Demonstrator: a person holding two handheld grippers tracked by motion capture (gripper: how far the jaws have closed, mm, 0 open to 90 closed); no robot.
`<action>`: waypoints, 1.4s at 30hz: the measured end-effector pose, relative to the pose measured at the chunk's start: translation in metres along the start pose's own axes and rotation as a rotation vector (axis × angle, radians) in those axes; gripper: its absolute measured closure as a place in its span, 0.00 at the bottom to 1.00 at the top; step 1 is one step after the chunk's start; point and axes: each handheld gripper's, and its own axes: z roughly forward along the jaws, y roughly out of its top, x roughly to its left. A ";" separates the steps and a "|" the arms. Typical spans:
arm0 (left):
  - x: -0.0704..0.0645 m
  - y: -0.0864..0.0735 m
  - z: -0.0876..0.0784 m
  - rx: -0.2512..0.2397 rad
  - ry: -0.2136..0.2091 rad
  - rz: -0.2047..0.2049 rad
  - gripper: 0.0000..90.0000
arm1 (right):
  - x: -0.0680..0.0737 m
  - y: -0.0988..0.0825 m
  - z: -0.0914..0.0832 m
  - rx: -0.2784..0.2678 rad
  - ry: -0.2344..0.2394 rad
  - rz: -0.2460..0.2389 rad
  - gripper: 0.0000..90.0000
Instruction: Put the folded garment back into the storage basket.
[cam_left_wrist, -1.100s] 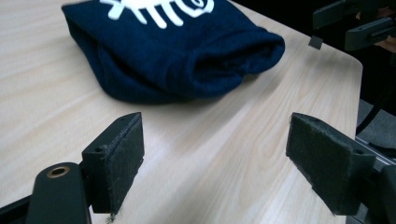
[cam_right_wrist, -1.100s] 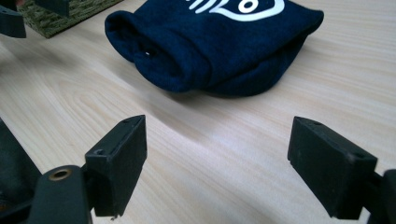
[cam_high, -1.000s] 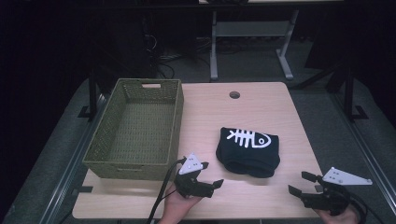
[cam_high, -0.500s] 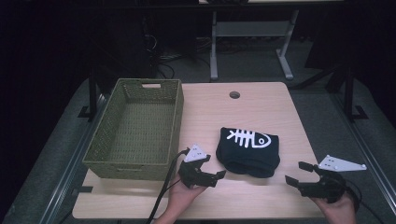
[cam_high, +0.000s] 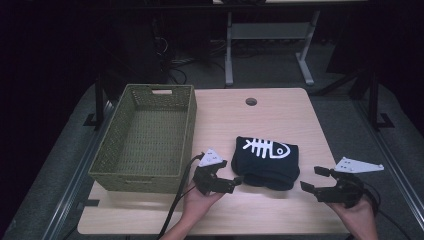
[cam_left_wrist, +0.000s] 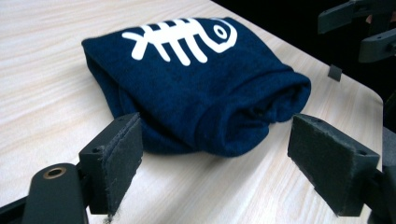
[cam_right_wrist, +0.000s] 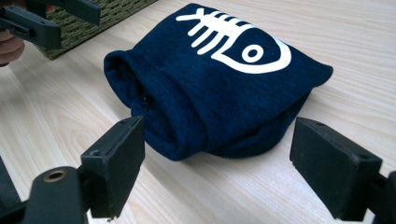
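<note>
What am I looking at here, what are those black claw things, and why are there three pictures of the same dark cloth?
These are three cameras at one moment. The high view looks down on a light wooden table from above the person's side. A person's hands come in from the bottom, each holding a hand-held black two-jaw gripper: the left gripper and the right gripper. The other two pictures come from small cameras riding on those grippers, looking out between their own padded jaws.

On the table lie a folded dark navy cloth with a white fish-skeleton print and, to its left, an empty olive-green woven basket. Both grippers stand open on either side of the cloth's near edge, pointing at it. Nothing is held yet.
</note>
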 end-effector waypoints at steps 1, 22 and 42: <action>0.000 0.001 0.001 -0.001 -0.002 0.000 0.20 | 0.000 0.002 0.001 0.002 0.002 -0.002 0.20; 0.014 0.027 0.016 0.003 0.030 -0.018 0.20 | -0.010 0.029 0.012 0.027 0.008 -0.010 0.19; 0.042 0.034 0.054 0.070 0.074 -0.113 0.21 | -0.034 0.041 0.046 0.085 0.002 0.056 0.22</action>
